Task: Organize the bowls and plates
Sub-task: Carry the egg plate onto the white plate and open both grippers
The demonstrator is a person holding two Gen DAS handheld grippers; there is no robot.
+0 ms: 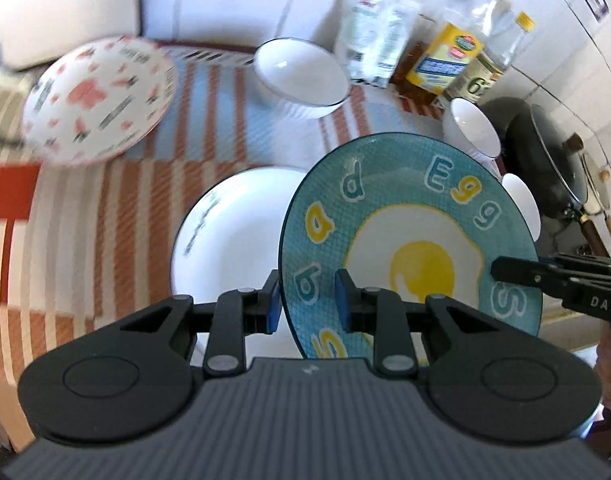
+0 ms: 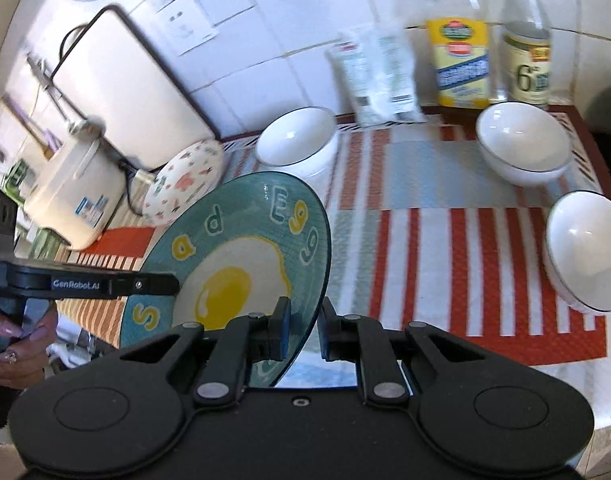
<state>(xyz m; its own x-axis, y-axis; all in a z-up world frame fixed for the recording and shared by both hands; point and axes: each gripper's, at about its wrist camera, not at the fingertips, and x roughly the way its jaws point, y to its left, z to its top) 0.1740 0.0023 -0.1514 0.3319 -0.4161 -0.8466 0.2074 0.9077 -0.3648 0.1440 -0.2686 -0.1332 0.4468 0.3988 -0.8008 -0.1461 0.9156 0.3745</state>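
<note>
Starting at the left, the patterned plate [image 1: 99,98] with pink motifs sits at the far corner of the striped mat [image 1: 209,128], out of the way, and the plain white plate [image 1: 229,236] lies flat just beside the action, a likely base for a stack, I'd judge. Now the centre: the teal egg plate [image 1: 409,240] is up off the bench, tilted on edge, and it is carried by both tools at once, which looks like the way to keep a wide, slippery disc from swinging. The left tool [image 1: 308,300] has its blue pads nearly together, clamped on the plate's near rim. In the other view, the right tool [image 2: 303,330] is pinched almost fully together on the opposite rim edge, one pad on the face and one behind. Further right, three white bowls stay scattered: one by the packet [image 2: 297,138], one by the bottles [image 2: 521,146], one near the mat's edge [image 2: 585,248], still waiting to be grouped.
</note>
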